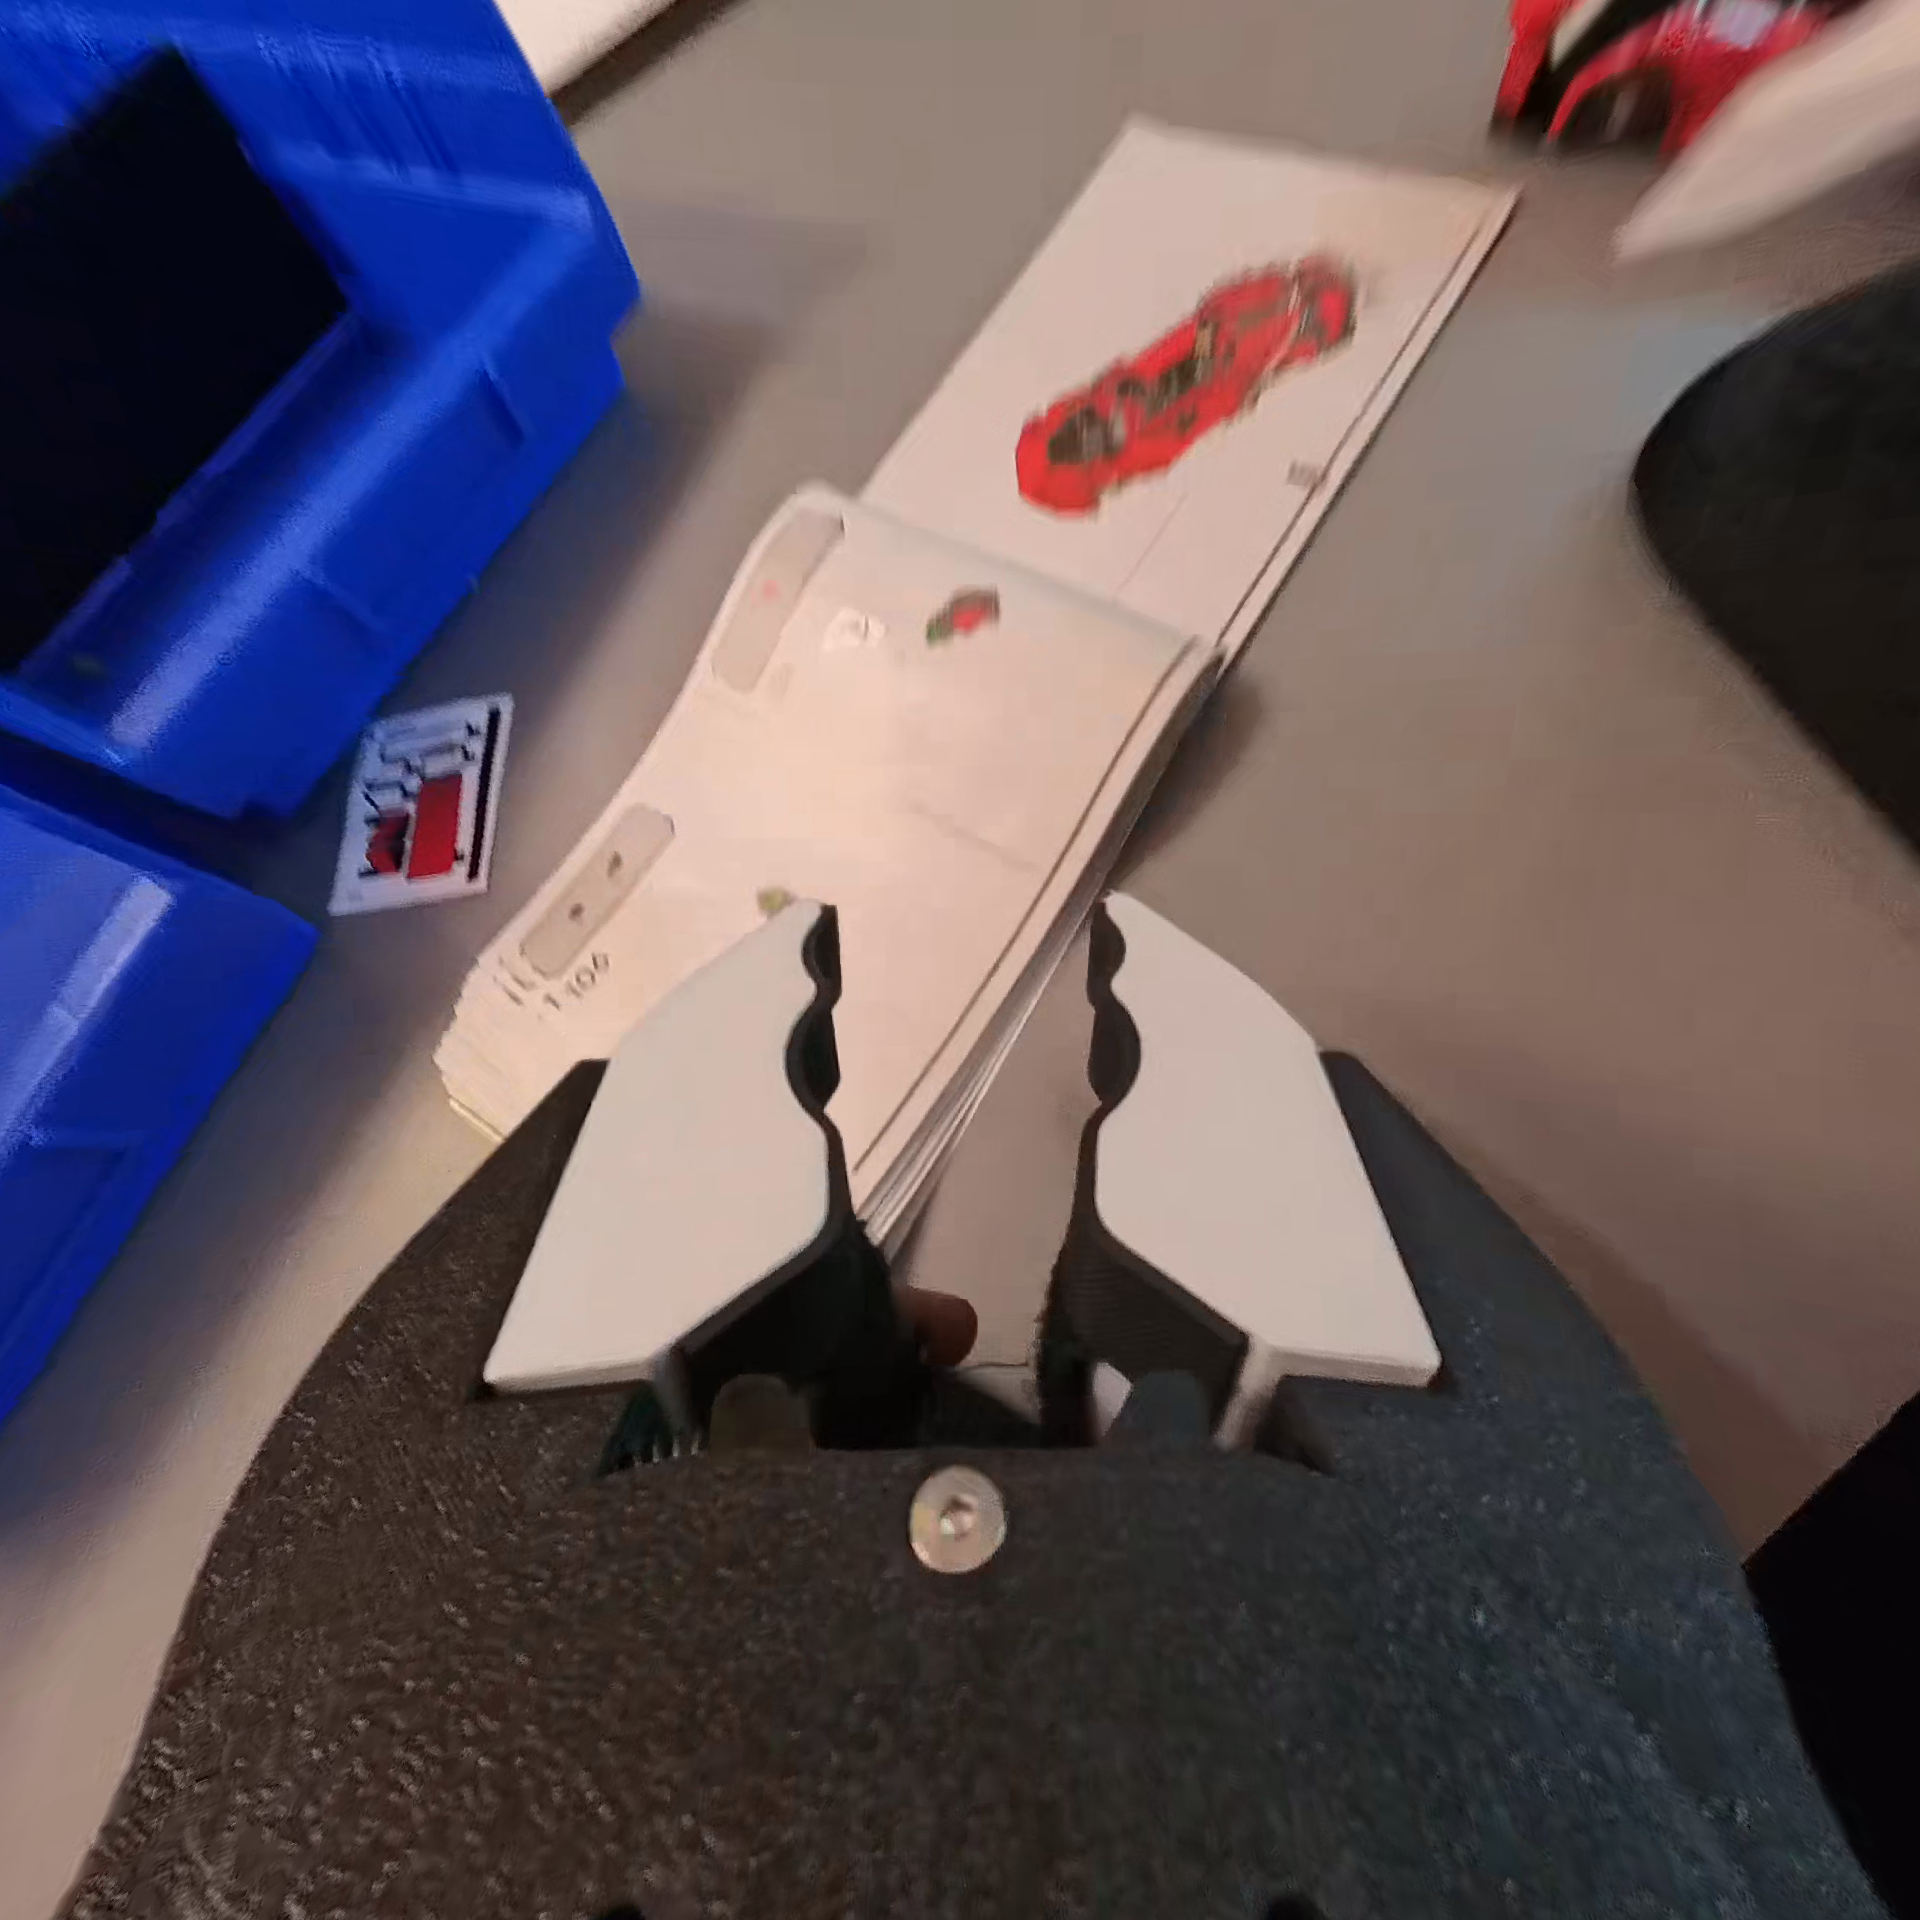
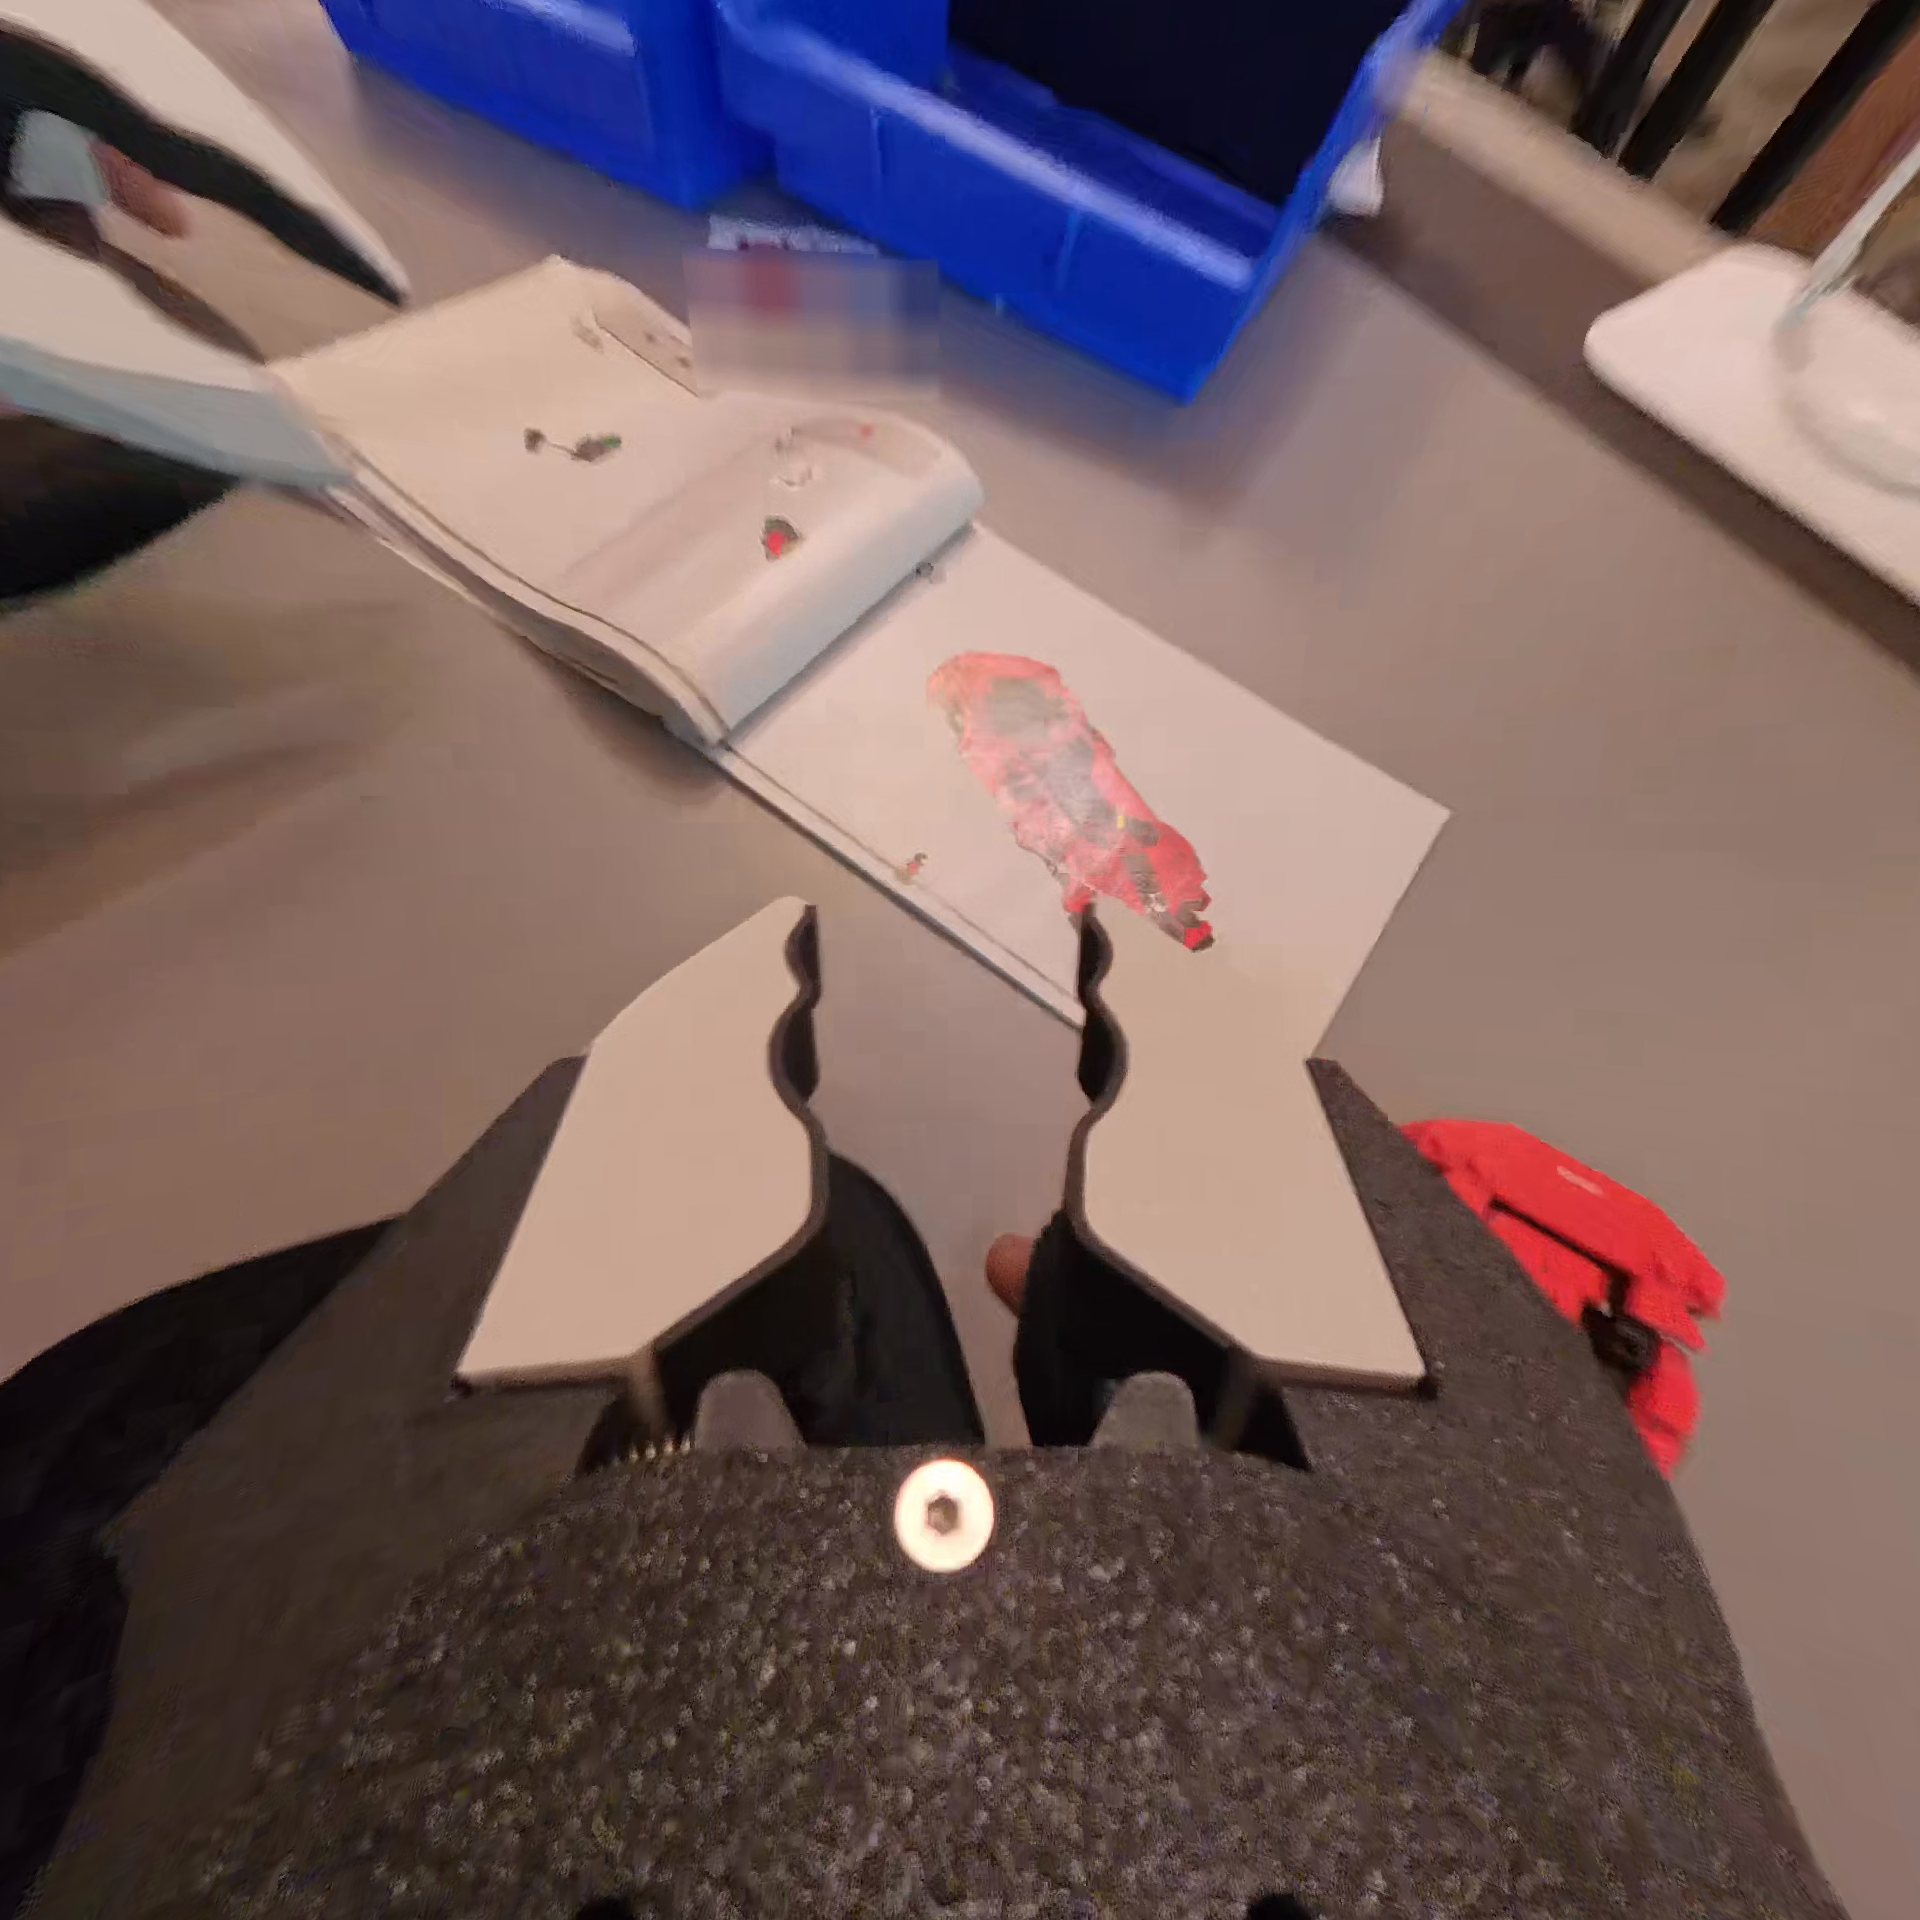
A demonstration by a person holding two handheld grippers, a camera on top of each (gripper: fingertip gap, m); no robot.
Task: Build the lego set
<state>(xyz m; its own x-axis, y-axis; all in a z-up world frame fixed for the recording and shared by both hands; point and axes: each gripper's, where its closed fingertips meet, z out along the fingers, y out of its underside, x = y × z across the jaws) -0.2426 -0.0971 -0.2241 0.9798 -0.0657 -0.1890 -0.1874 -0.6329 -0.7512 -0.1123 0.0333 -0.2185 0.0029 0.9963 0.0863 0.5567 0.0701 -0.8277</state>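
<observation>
An open instruction booklet (image 1: 935, 748) lies on the grey table, with a red car pictured on its far page; it also shows in the right wrist view (image 2: 790, 582). My left gripper (image 1: 956, 935) is open and empty above the booklet's near corner. My right gripper (image 2: 945, 935) is open and empty, just short of the booklet's near edge. The red lego car (image 1: 1621, 73) stands at the far right in the left wrist view and sits beside my right gripper in the right wrist view (image 2: 1579, 1247). The left gripper (image 2: 156, 291) shows blurred at the upper left of the right wrist view.
Blue storage bins (image 1: 260, 364) stand at the left, also at the back in the right wrist view (image 2: 935, 145). A small sticker sheet (image 1: 426, 805) lies by the bins. A white stand base (image 2: 1745, 395) sits far right. A dark sleeve (image 1: 1797, 540) shows at right.
</observation>
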